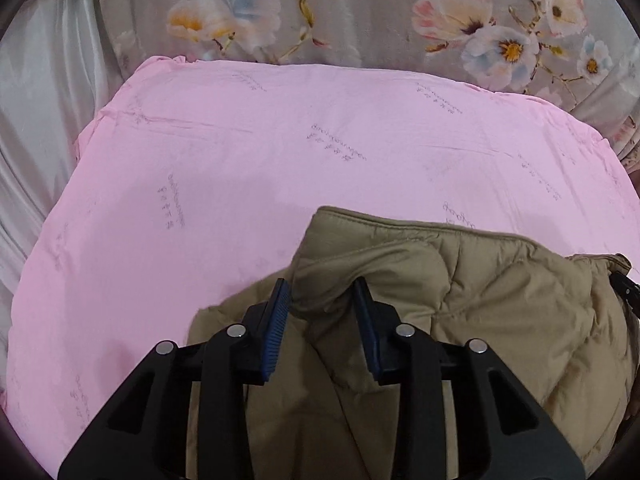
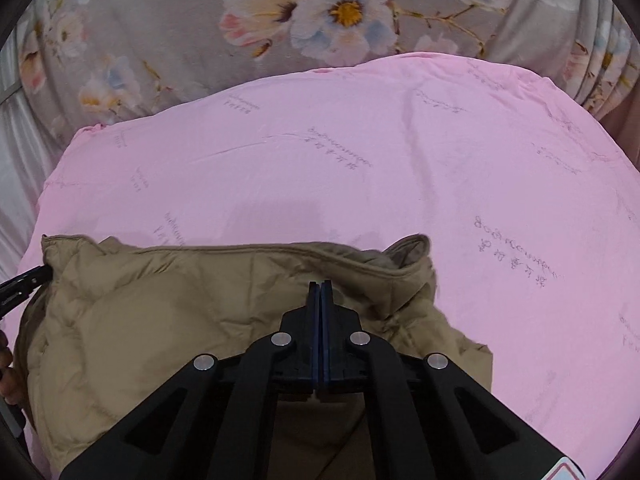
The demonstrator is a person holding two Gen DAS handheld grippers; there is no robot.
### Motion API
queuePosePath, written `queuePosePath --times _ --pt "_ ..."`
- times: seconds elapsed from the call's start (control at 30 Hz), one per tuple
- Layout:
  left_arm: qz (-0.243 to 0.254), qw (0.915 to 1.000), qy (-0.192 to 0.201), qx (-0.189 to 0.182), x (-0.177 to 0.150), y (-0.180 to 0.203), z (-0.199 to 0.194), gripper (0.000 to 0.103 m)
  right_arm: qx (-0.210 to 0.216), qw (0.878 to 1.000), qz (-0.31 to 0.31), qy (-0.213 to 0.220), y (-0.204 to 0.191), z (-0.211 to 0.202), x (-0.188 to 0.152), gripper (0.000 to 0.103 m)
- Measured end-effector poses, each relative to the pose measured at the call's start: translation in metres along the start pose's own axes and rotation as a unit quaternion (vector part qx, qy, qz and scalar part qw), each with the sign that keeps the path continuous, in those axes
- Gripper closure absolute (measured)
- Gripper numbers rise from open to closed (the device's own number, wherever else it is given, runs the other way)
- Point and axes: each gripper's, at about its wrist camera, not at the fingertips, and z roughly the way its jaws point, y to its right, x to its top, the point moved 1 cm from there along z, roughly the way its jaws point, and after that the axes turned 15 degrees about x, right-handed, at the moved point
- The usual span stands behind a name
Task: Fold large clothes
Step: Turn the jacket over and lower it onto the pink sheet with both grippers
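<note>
Lettering is printed in faint grey-purple across the pink sheet (image 1: 280, 152), in repeated slanted blocks of cursive script over small characters; none of it is legible in either view, and the jacket shows no brand tag.

Left wrist view, left to right: pale satin fabric (image 1: 36, 128) fills the left edge of the frame, the pink sheet covers the centre, and a grey floral cloth (image 1: 360, 16) runs along the top. The left gripper (image 1: 320, 292) sits at lower centre with its blue-padded fingers (image 1: 276, 328) parted to a moderate gap. A raised fold of the tan quilted jacket (image 1: 460, 300) lies between them; whether the pads touch the fabric cannot be told. The jacket occupies the lower right of this frame, bunched, on the sheet.

Right wrist view, left to right: the tip of the other gripper shows at the left edge against the jacket's corner. The tan jacket (image 2: 160, 312) fills the lower left and centre, its collar edge turned up just right of centre. The right gripper (image 2: 320, 284) is at lower centre, jaws pressed fully together over the jacket; no fabric is visible between the pads. Pink sheet (image 2: 520, 200) fills the right side, with floral cloth (image 2: 200, 40) above.
</note>
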Motion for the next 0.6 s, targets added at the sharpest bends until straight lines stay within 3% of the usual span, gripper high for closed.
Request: queuePosePath --times 0.23,0.6 --pt "-0.004 0.9994 -0.034 0.008 -0.005 0.010 0.049 0.070 0.000 1.000 0.011 -0.005 0.009 0.020 -0.006 0.103" --pt "0.003 0.9994 -0.015 0.031 -0.014 0.019 0.057 0.069 0.006 1.000 0.010 0.000 0.011 0.027 -0.011 0.103"
